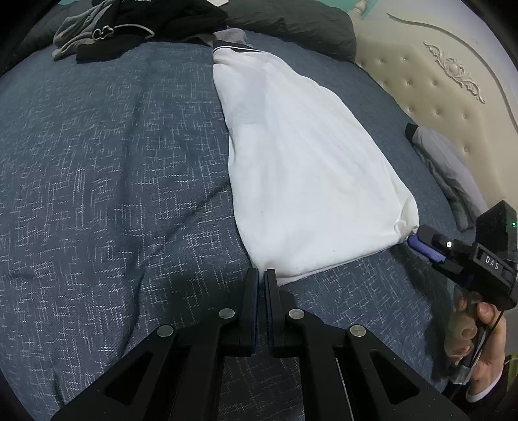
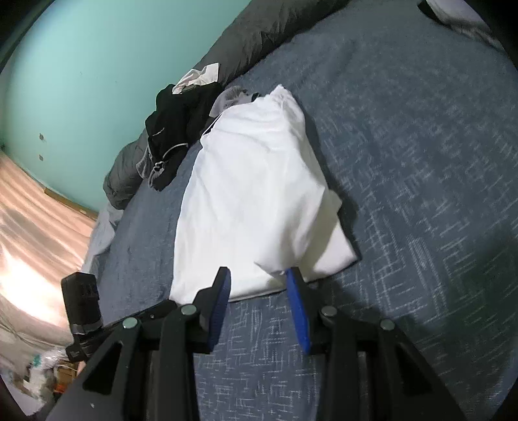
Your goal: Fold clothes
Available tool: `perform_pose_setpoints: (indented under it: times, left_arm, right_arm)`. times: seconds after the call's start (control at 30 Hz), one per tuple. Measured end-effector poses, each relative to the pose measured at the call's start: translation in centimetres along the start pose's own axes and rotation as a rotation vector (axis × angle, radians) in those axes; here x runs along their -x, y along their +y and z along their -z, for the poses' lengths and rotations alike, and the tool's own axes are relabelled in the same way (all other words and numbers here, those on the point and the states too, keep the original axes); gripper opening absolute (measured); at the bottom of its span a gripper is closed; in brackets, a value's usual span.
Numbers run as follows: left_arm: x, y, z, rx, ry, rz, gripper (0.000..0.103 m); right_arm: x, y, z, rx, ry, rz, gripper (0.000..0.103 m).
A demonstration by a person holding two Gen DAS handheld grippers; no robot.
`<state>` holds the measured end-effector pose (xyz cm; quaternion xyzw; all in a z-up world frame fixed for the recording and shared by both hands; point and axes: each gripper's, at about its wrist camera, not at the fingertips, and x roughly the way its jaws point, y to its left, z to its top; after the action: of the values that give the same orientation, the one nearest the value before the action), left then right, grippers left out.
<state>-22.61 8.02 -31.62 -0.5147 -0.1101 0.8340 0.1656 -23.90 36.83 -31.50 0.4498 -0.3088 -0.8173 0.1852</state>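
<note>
The white garment (image 1: 301, 168) lies folded lengthwise on the blue bedspread (image 1: 113, 162), stretching straight away from both tools. The left gripper (image 1: 262, 275) sits pinched together at the garment's near left corner; whether cloth is caught between the pads, I cannot tell. Off to its right, the right gripper (image 2: 259, 275) stands wide apart, its right pad tucked under the raised near corner of the cloth, the left pad clear. Far ahead, past the garment's top end, a pile of dark clothes (image 1: 139, 26) waits beside a grey pillow (image 1: 291, 22).
</note>
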Motion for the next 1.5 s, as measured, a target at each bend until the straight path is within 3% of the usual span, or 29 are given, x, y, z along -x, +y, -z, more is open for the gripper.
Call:
perform_pose_setpoints:
  times: [0.4,0.63,0.9,1.1,1.17,1.23,1.3,1.5]
  left_arm:
    - [-0.2,-0.2,0.0,0.005,0.001,0.001,0.004]
    - [-1.3,-1.0,-1.4,0.004,0.002,-0.001,0.004]
    - [-1.9,-1.1,-1.7,0.014,0.007,-0.007,0.004]
    - [0.7,0.4,-1.2,0.069,-0.041,0.017,0.005]
    - [1.0,0.7,-1.8,0.088,-0.052,0.024,0.009]
    - [0.9,0.9,-2.5,0.106,-0.056,0.038,0.028]
    - [0.4,0.5,-2.7,0.112,-0.043,0.048,0.039]
    - [-2.1,1.5,-2.0,0.174,-0.006,0.071,0.04]
  right_arm:
    - [-0.2,-0.5,-0.2,-0.023,-0.009,0.05,0.036]
    - [1.2,-0.7,-0.6,-0.036,-0.092,0.057,0.036]
    - [2.1,-2.6,-0.4,-0.105,-0.115,0.153,0.036]
    - [3.0,-4.0,-1.2,-0.154,-0.139,0.175,0.036]
    - [2.7,-4.2,-1.5,-0.156,-0.12,0.167,0.036]
    - [2.5,-4.1,-1.8,-0.146,-0.111,0.16,0.036]
    - [2.1,-3.7,-2.1,-0.128,-0.098,0.154,0.037]
    - [0.4,-3.2,-2.6,-0.087,-0.055,0.145,0.041]
